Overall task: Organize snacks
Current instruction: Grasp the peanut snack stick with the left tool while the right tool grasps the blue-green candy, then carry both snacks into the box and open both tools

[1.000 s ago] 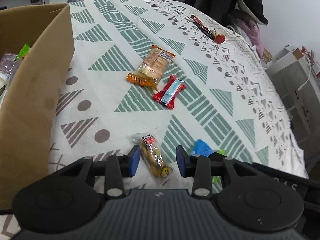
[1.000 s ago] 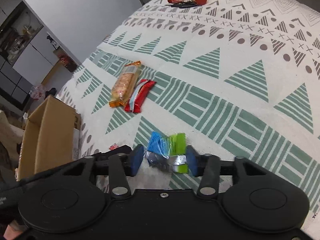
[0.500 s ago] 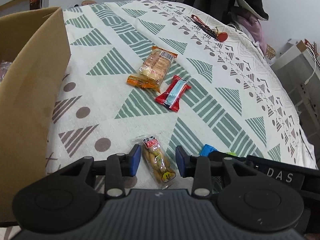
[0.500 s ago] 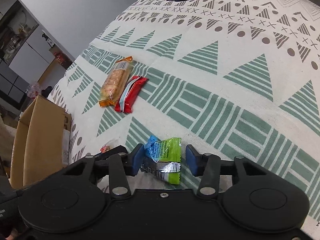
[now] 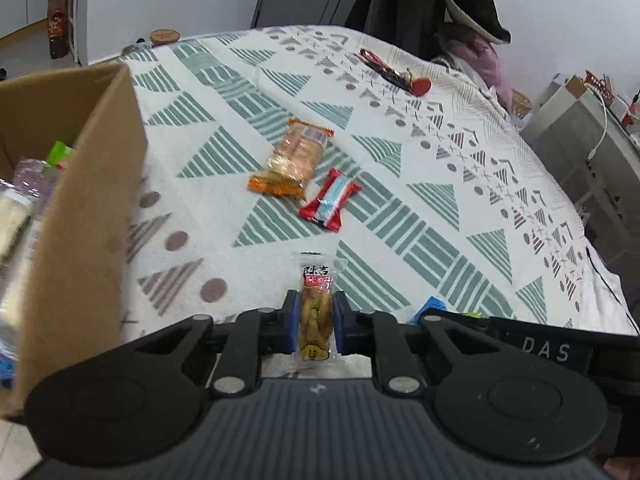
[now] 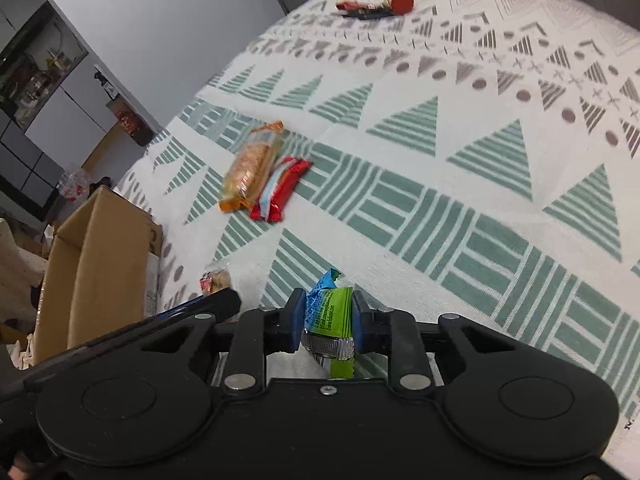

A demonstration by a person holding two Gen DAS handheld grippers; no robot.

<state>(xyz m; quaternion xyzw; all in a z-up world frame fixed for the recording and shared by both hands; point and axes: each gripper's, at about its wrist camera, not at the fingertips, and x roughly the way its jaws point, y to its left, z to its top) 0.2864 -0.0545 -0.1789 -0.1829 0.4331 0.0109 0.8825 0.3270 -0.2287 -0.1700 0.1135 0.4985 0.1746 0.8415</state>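
My left gripper (image 5: pixel 315 318) is shut on a clear peanut packet (image 5: pixel 316 308) with a red label, lifted just above the patterned cloth. My right gripper (image 6: pixel 326 312) is shut on a blue and green snack pack (image 6: pixel 330 312) with a silver end. Farther out lie an orange cracker pack (image 5: pixel 294 158) and a red and blue bar (image 5: pixel 329 200), side by side and touching. The cracker pack (image 6: pixel 250 170) and the bar (image 6: pixel 278 190) also show in the right wrist view. The open cardboard box (image 5: pixel 80 216) stands at the left with several snacks inside.
Red keys with a round tag (image 5: pixel 394 74) lie at the far end of the table cloth (image 5: pixel 440 208). A wooden-lidded jar (image 5: pixel 164 36) sits at the far left corner. A coat hangs beyond the table. Shelving with cables (image 5: pixel 592 136) stands to the right.
Both grippers have closed: the left on the peanut packet, the right on the blue and green pack. Both packs now stand more upright between the fingers and both cameras have risen a little.
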